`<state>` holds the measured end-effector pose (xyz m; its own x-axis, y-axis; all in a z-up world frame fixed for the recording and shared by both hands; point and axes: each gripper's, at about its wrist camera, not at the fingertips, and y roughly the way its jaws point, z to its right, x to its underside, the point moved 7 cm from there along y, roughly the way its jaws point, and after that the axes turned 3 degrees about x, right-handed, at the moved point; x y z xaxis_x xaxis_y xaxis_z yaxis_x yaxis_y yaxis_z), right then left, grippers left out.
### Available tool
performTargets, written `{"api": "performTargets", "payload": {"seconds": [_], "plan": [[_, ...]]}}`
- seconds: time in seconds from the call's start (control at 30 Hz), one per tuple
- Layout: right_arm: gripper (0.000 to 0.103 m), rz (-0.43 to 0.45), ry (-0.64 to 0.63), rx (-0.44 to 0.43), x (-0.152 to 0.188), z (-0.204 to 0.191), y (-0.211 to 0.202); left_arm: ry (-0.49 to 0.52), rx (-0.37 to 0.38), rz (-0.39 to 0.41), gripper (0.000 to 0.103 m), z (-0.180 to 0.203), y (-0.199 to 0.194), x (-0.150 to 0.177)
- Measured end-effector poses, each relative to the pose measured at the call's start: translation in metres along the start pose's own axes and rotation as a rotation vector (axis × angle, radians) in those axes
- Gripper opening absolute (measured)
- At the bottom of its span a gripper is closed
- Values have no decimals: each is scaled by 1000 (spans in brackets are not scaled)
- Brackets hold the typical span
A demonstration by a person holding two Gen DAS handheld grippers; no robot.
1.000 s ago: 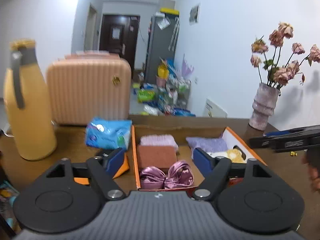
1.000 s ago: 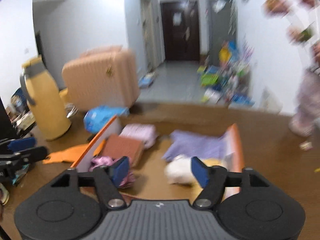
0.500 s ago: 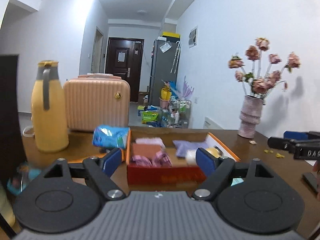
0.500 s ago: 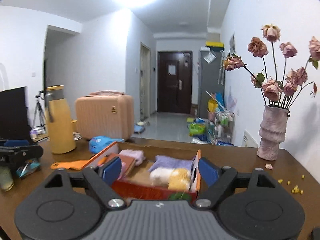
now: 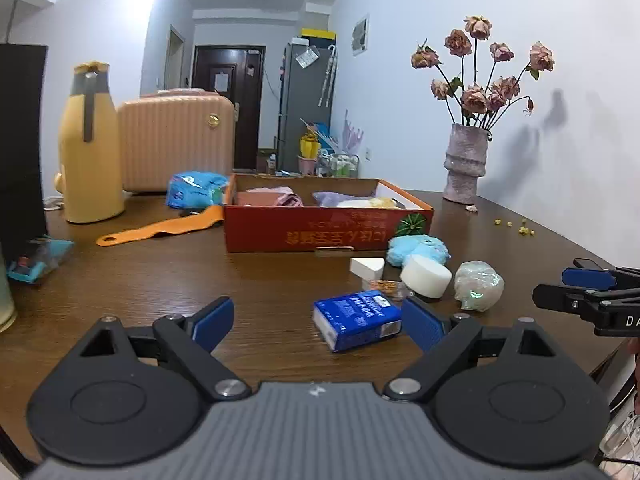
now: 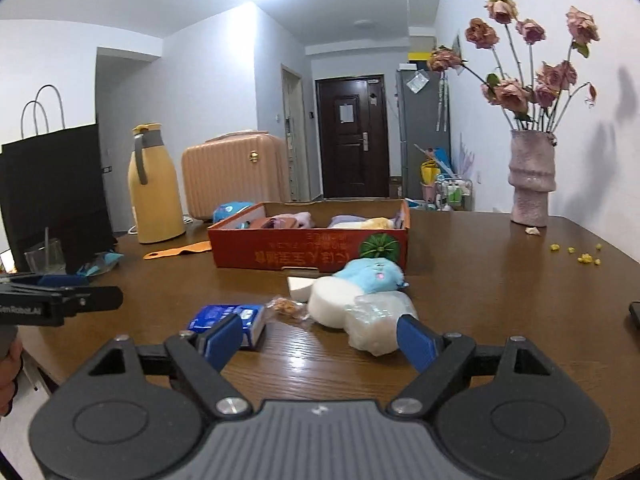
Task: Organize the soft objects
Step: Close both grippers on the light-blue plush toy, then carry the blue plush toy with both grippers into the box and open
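Both claws, left (image 5: pixel 318 322) and right (image 6: pixel 320 338), hang wide and hold nothing above the glossy wood-grain counter (image 5: pixel 168 276). A red cardboard box (image 5: pixel 320 230) holds folded cloths. In front of it lie soft things: a fuzzy blue plush (image 6: pixel 374 276), a white foam disc (image 6: pixel 330 304), a crinkled plastic bundle (image 6: pixel 376 326), a white wedge sponge (image 5: pixel 366 267) and a blue tissue pack (image 5: pixel 356 318). Compared with half a second ago, both claws sit farther back from the box, and the loose pile now shows.

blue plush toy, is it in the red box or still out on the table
Out. The blue plush toy lies on the table just in front of the red box, beside the white round sponge.
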<state>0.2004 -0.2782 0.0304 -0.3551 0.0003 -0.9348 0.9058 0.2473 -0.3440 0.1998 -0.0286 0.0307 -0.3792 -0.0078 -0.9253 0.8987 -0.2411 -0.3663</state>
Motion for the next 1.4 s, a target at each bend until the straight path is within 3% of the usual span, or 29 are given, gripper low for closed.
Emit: {"api": "performTargets", "payload": {"seconds": [0.1, 0.27, 0.53, 0.8, 0.9, 1.0, 1.1, 1.3, 1.4], "plan": [[82, 10, 45, 6, -3, 13, 6, -7, 46, -11, 92, 9, 17, -6], [75, -22, 97, 35, -18, 44, 44, -5, 142, -35, 73, 32, 73, -33], [58, -153, 230, -13, -42, 90, 140, -75, 300, -208, 67, 49, 211, -71], [50, -288, 354, -64, -26, 102, 226, -177, 393, -465, 58, 50, 310, -51], [43, -286, 407, -96, -22, 106, 236, -255, 444, -479, 46, 43, 319, -48], [37, -296, 469, -158, -21, 109, 240, -319, 458, -491, 44, 40, 322, -47], [35, -278, 444, -144, -25, 109, 238, -346, 458, -474, 41, 39, 315, -50], [35, -144, 354, -178, -69, 85, 186, -303, 482, -284, 40, 42, 239, -95], [35, -111, 300, -220, -78, 60, 151, -309, 480, -243, 40, 32, 188, -87]]}}
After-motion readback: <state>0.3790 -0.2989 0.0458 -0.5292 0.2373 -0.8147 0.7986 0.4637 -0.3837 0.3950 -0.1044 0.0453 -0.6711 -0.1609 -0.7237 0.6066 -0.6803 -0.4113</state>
